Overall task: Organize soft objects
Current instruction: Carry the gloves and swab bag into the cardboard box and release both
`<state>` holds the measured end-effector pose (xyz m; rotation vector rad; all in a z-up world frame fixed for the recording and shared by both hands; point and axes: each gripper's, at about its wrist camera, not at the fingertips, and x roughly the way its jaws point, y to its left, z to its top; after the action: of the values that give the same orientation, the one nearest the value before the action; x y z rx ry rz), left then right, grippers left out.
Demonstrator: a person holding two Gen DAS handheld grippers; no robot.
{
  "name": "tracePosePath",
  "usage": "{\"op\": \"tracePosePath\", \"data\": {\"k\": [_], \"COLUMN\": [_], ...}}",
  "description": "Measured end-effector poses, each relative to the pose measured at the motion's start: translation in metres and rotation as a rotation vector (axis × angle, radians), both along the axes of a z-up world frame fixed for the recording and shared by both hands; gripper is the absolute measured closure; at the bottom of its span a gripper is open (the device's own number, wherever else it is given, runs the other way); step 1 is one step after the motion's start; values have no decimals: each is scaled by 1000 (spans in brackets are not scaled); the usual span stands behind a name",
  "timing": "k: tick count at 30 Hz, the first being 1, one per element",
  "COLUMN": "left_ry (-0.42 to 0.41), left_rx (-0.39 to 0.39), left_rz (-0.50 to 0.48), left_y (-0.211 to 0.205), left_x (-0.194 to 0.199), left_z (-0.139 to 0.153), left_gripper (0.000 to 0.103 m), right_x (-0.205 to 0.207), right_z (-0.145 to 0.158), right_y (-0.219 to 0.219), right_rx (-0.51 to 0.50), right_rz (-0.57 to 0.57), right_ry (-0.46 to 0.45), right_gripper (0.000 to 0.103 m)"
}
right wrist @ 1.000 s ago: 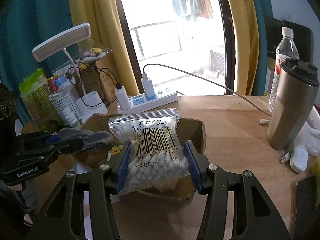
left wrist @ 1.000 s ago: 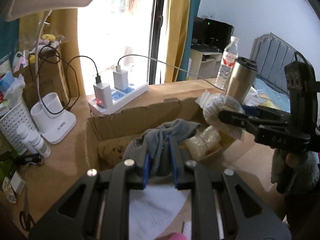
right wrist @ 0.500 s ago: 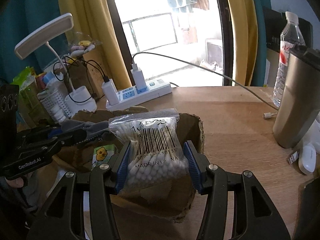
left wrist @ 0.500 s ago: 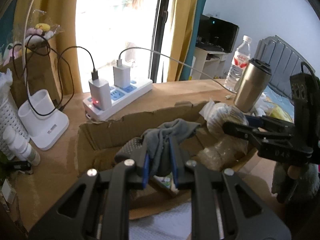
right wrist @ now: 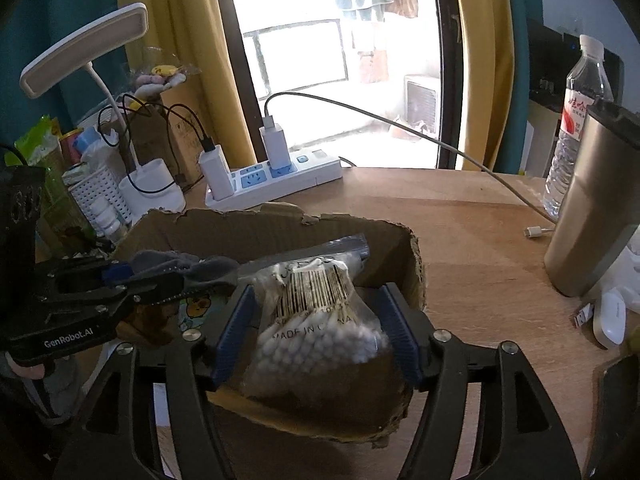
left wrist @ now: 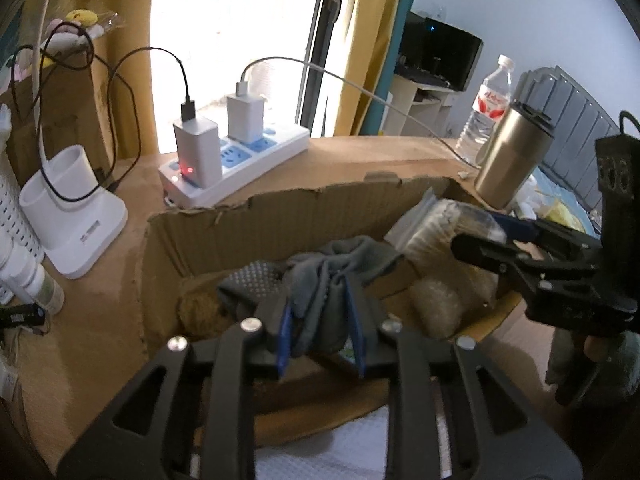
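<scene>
Grey dotted sock, brown box

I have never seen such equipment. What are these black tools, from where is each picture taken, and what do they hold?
A person holds two hand-operated grippers; each carries a camera looking along its fingers, giving one picture per hand. Both reach over a torn cardboard box on a wooden table. The left gripper has a grey sock between its jaws, which are opening. The right gripper is also opening, and its pads stand clear of a bag of cotton swabs. Nearby stand a power strip and a steel tumbler.
</scene>
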<state>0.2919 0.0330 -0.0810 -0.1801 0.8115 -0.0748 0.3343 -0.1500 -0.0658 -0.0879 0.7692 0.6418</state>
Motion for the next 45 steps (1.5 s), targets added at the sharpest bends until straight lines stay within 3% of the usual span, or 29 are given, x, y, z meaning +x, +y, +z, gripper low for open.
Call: {"op": "tracePosePath", "data": {"k": [12, 14, 15, 16, 24, 32, 45], "left_ry": [8, 6, 4, -1, -19, -43, -61], "left_rx": [17, 18, 13, 1, -1, 18, 13], "left_rz": [-4, -5, -7, -9, -9, -9, -3], "left_y": [-4, -5, -5, -4, -9, -13, -15], "left_x": [-10, -13, -14, -16, -25, -49, -82], "left_z": [3, 4, 4, 5, 13, 23, 32], "left_gripper": [72, 57, 42, 40, 40, 40, 40], "right_x": [-18, -20, -21, -22, -30, -44, -74], "right_z": [5, 4, 4, 4, 9, 9, 14], "right_y": [2, 1, 1, -1, -5, -8, -17], "right_rx": [11, 13, 15, 16, 24, 26, 35], "right_rz": [14, 12, 10, 9, 5, 1, 0], "right_ry": [-8, -7, -6, -5, -19, -32, -53], "right_gripper": [33, 33, 33, 33, 32, 23, 23]}}
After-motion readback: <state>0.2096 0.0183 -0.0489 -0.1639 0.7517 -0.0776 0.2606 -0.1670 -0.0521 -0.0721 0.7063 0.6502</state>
